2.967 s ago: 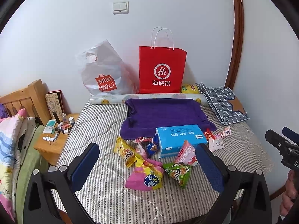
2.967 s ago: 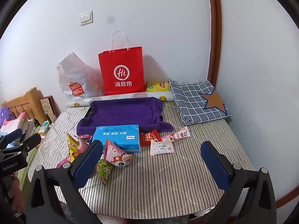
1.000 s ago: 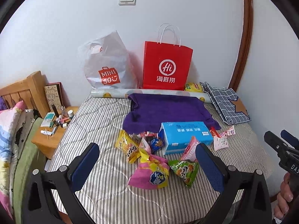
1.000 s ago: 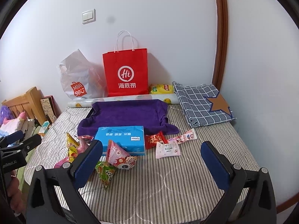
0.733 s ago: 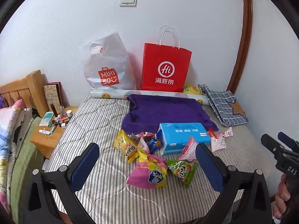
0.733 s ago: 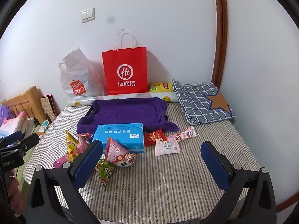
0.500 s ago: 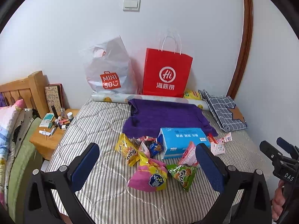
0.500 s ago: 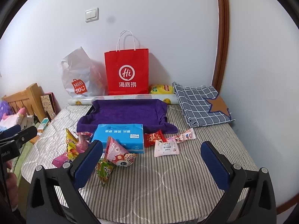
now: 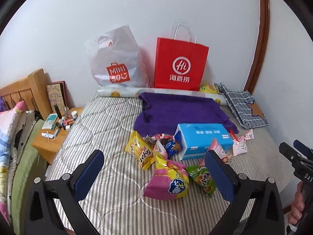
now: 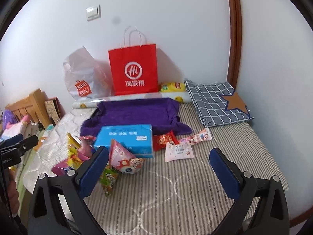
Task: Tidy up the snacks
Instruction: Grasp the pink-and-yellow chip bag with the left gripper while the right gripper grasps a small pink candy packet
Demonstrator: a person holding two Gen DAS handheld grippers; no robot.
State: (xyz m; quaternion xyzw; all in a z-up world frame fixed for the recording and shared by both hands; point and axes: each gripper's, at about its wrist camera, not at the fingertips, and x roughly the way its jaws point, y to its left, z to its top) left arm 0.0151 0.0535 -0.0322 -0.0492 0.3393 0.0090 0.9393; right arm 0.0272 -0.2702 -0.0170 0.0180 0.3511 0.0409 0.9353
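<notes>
1. Left gripper [image 9: 154,166] fingers spread apart, holding nothing; snack packets [image 9: 166,178] lie between and just beyond them.
2. Right gripper [image 10: 159,165] fingers likewise apart; a blue box [image 10: 125,139], perhaps tissues, sits ahead, left.

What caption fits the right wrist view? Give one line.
Open right gripper hovers above the striped mattress, facing scattered snack packets beside a blue tissue pack.
</notes>
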